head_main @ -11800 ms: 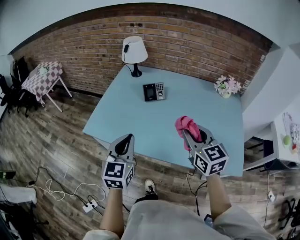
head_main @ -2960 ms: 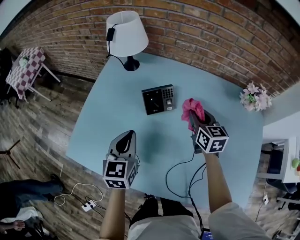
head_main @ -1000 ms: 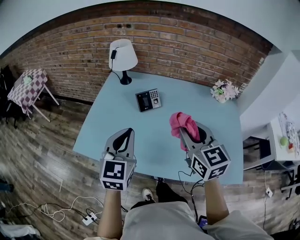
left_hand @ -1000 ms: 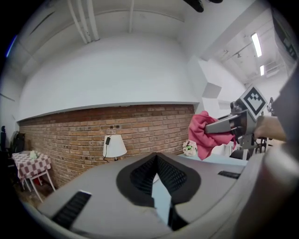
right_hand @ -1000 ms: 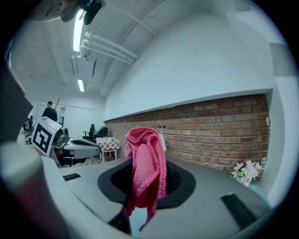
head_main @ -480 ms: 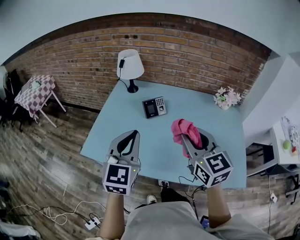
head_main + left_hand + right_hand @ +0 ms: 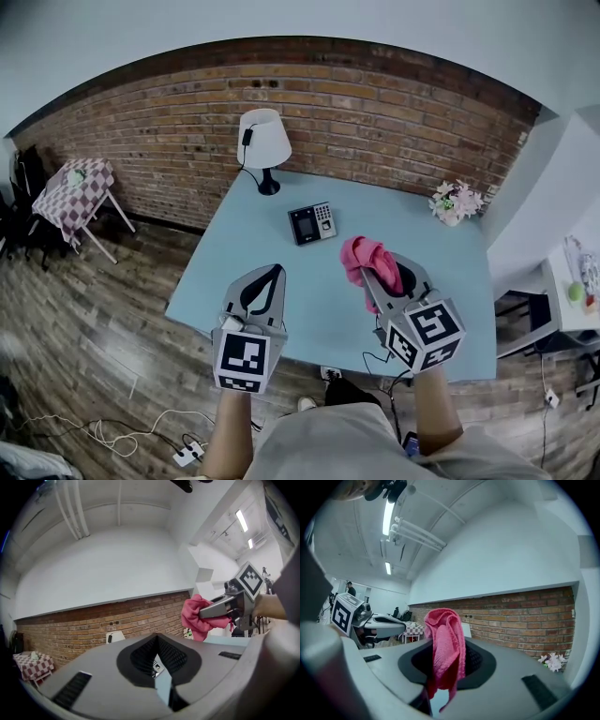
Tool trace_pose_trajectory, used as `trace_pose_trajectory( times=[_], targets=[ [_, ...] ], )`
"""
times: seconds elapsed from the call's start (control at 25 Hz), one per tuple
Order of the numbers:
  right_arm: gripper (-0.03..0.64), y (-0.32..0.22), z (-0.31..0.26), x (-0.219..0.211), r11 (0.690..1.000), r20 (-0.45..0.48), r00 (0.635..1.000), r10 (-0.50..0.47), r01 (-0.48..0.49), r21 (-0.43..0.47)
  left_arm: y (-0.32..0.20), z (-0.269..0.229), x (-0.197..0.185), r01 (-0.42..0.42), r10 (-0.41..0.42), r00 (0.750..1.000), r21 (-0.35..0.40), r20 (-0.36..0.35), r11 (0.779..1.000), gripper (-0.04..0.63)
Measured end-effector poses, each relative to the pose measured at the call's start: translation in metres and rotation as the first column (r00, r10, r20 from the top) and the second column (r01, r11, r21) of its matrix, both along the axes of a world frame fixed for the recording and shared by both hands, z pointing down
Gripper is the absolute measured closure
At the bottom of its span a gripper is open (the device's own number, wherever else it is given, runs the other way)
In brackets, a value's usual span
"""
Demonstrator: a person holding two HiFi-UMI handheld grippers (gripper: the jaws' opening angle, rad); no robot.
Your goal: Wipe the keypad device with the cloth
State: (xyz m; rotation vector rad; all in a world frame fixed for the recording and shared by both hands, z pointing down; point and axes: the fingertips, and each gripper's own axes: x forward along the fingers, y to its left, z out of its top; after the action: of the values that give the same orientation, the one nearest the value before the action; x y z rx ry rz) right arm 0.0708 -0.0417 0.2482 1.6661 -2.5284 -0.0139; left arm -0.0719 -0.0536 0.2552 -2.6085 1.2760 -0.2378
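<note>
cloth (image 7: 442,627) in right tongs (image 7: 448,647); keypad device (image 7: 311,223) from above

The cloth (image 7: 364,255) in your right tongs (image 7: 372,270) is pink, and those and your left tongs (image 7: 270,272) are grey with black-and-white square markers (image 7: 249,357). Your worktop (image 7: 253,262) is pale blue; the keypad device (image 7: 312,224) is black with a silver-grey key panel, the lamp (image 7: 264,139) has a white shade on a black foot, and the flowers (image 7: 455,201) are pink and white. The brick wall (image 7: 394,122) is red-brown, the floor (image 7: 94,319) is grey-brown wood planking, and the side table (image 7: 80,186) has a red-and-white chequered cover.
</note>
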Motion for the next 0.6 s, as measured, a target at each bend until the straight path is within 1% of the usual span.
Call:
trace_pose_trajectory(
  times=[0.44,0.6],
  targets=[
    [0.506,-0.01,0.007,-0.005,1.0,0.006,1.0,-0.009,0.009,-0.019,-0.009,0.008,-0.007,0.0,0.0,1.0,-0.027,-0.009,1.0,0.58],
    [0.506,-0.011,0.01,-0.006,1.0,0.005,1.0,-0.012,0.012,-0.026,-0.011,0.01,-0.005,-0.005,0.005,1.0,-0.025,0.001,1.0,0.58]
  ],
)
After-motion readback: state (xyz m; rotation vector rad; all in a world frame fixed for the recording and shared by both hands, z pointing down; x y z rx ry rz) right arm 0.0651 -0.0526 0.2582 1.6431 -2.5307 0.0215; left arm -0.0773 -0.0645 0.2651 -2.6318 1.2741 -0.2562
